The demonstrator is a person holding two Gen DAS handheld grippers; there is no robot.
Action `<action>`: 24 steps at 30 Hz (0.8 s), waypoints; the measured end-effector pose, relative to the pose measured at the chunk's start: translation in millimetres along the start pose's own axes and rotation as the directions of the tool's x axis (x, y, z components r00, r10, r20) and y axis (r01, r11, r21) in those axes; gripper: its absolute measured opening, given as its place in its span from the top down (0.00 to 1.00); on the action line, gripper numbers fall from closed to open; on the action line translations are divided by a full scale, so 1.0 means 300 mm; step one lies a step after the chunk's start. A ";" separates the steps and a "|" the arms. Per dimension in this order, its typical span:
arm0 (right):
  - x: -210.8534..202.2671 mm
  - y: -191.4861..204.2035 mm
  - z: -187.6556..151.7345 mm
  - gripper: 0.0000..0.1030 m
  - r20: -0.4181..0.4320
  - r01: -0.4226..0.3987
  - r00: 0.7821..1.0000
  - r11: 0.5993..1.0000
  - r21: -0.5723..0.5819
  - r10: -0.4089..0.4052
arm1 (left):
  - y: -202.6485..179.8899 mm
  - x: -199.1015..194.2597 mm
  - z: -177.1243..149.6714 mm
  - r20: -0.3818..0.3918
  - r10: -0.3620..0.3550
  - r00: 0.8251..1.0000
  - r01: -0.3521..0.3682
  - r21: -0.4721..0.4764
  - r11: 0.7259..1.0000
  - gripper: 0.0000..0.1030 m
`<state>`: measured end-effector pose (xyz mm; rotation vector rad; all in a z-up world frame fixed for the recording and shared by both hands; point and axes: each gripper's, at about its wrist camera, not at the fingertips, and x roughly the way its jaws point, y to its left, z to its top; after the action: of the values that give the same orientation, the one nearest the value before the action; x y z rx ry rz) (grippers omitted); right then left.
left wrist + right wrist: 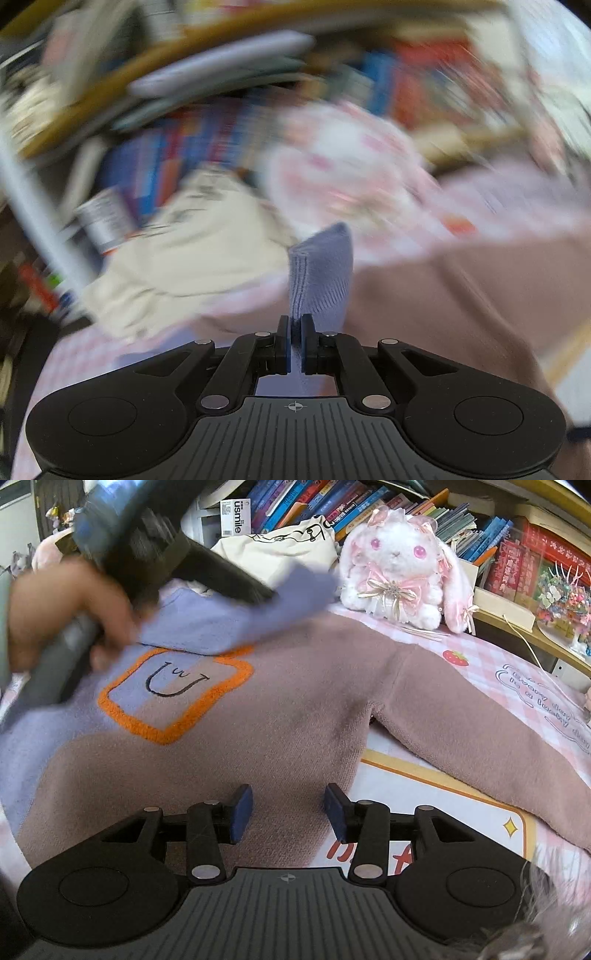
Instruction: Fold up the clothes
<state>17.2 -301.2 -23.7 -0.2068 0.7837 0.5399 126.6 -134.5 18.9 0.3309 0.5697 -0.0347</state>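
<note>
Two risks: left gripper [294, 341] pinches only the cuff [320, 273] edge, so a fast pull may slip it. Right gripper [289, 812], part-open and empty over the sweater [280, 716], pins nothing; body may drag.

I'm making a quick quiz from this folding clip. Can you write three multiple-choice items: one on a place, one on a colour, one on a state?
1. Where does the plush rabbit sit?
A. On the sweater
B. Beyond the sweater, before the books
C. In a gripper

2. What colour outlines the square patch on the sweater?
A. Green
B. Orange
C. Black

3. How does the left gripper stand?
A. Shut on the purple cuff
B. Wide open
C. Shut on nothing

Answers:
1 B: it sits past the sweater, books behind.
2 B: the border is orange.
3 A: the pads pinch the ribbed cuff.
</note>
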 end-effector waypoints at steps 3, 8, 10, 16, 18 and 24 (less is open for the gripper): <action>0.001 0.002 -0.001 0.57 0.000 0.002 1.000 1.000 -0.002 -0.002 | 0.195 -0.049 -0.001 -0.005 0.097 0.995 -0.097 -0.115 0.989 0.95; -0.001 0.004 0.000 0.56 0.000 0.002 1.000 1.000 -0.003 -0.002 | 0.486 -0.101 -0.063 -0.071 0.291 0.954 -0.298 -0.135 0.945 0.95; -0.001 0.005 0.000 0.56 -0.001 0.005 1.000 1.000 -0.005 -0.005 | 0.571 -0.115 -0.082 -0.097 0.354 0.930 -0.364 -0.125 0.923 0.95; 0.007 0.011 0.006 0.54 -0.009 0.017 1.000 1.000 0.006 -0.017 | 0.779 -0.145 -0.129 -0.155 0.495 0.855 -0.513 -0.110 0.851 0.95; 0.008 0.013 0.006 0.54 -0.011 0.023 1.000 1.000 0.012 -0.023 | 0.827 -0.149 -0.140 -0.168 0.523 0.835 -0.544 -0.119 0.830 0.95; 0.011 0.023 0.012 0.52 -0.020 0.046 0.999 0.998 0.032 -0.045 | 0.929 -0.172 -0.183 -0.199 0.577 0.792 -0.607 -0.156 0.779 0.95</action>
<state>17.8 -292.7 -23.4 -0.2000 0.8039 0.4830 88.8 143.6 86.1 0.2931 0.5811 0.6704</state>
